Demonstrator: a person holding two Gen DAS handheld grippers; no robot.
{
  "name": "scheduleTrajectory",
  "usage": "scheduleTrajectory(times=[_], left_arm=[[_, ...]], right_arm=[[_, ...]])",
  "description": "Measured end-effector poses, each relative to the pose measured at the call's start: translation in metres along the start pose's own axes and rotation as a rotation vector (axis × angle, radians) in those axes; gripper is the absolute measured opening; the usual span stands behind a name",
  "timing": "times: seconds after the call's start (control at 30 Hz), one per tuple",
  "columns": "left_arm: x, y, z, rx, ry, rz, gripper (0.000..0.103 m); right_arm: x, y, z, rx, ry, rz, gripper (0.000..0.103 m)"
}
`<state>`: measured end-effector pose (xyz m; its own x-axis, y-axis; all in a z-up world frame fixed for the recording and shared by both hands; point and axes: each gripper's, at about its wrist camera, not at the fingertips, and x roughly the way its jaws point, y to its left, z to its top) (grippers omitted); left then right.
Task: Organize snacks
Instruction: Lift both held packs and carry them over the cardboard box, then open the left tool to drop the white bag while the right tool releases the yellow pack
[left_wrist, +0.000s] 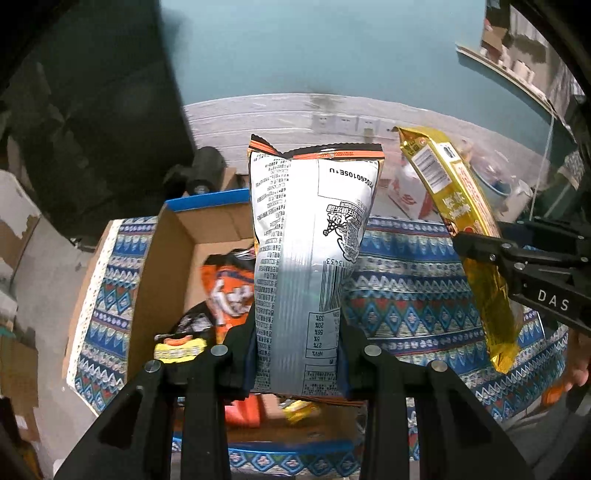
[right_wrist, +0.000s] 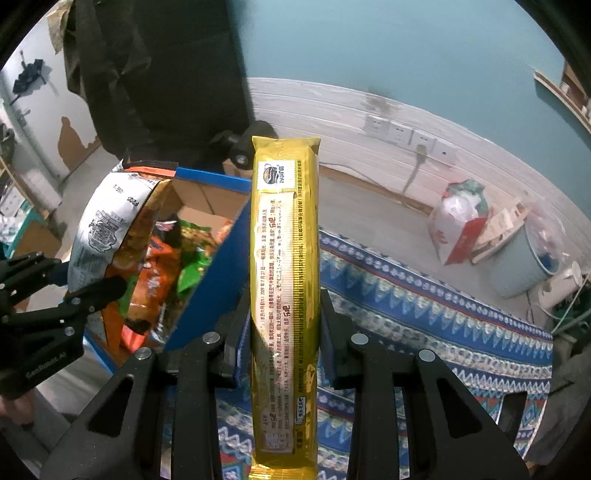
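Cardboard, brown inside and blue outside, forms the open box (left_wrist: 173, 258) that lies below and ahead-left of the left gripper (left_wrist: 297, 332), on a patterned blue cloth (left_wrist: 406, 295) over the table. Left gripper: jaws closed narrowly on the lower part of a silver chip bag (left_wrist: 310, 240), which stands upright between the fingers above the near end of the box. Right gripper (right_wrist: 284, 321): jaws closed on a long gold snack pack (right_wrist: 284, 277), held upright, with the box to its left and cloth beneath it. Progress, as judged: the box already holds several packets, among them an orange bag (left_wrist: 229, 291), a yellow and black packet (left_wrist: 181, 343) and a green one (right_wrist: 192, 273) seen from the right wrist; the two held items are not yet deposited, so the task appears well advanced, with these two placements outstanding. No loose snacks are visible on the cloth in view. Legible writing: the chip bag shows an inverted code reading about "202601 05E1U", a barcode and a percentage column (33%, 20%, 66%, 6%, 27%) under "NRV%"; remaining print is Chinese and too fine to read. Right gripper's body reads "DAS"; left gripper's reads "GenRobot.AI". Gold pack text is small Chinese print, with a date partly legible.
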<state>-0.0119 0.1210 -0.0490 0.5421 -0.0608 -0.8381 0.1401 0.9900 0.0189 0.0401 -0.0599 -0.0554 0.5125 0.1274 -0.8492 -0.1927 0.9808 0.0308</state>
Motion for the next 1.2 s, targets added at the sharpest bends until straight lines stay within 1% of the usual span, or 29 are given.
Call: scheduleTrajectory(times=[0.17,0.4,0.7,0.73,0.77,0.8,0.87,1.03,1.2], left_arm=[[0.002,0.027,-0.002,-0.040,0.010,0.026,0.034],[0.012,0.053,-0.006,-0.087,0.034,0.063,0.034],[0.041,0.081,-0.012,-0.149,0.103,0.106,0.035],[0.044,0.084,-0.013,-0.159,0.115,0.112,0.036],[0.047,0.087,-0.013,-0.167,0.125,0.116,0.044],[0.049,0.090,-0.014,-0.178,0.135,0.121,0.054],[0.048,0.094,-0.015,-0.201,0.134,0.121,0.062],[0.041,0.099,-0.016,-0.213,0.123,0.142,0.071],[0.034,0.100,-0.017,-0.205,0.111,0.143,0.071]], right_arm=[[0.008,0.020,0.007,-0.019,0.009,0.022,0.029],[0.019,0.041,0.018,-0.040,0.018,0.049,0.029],[0.027,0.064,0.028,-0.049,0.023,0.093,0.029],[0.028,0.066,0.029,-0.049,0.024,0.097,0.029],[0.028,0.069,0.030,-0.047,0.026,0.102,0.029],[0.030,0.071,0.031,-0.043,0.028,0.111,0.029],[0.033,0.074,0.034,-0.030,0.033,0.126,0.029],[0.046,0.081,0.042,0.018,0.047,0.159,0.029],[0.064,0.085,0.048,0.060,0.074,0.169,0.029]])
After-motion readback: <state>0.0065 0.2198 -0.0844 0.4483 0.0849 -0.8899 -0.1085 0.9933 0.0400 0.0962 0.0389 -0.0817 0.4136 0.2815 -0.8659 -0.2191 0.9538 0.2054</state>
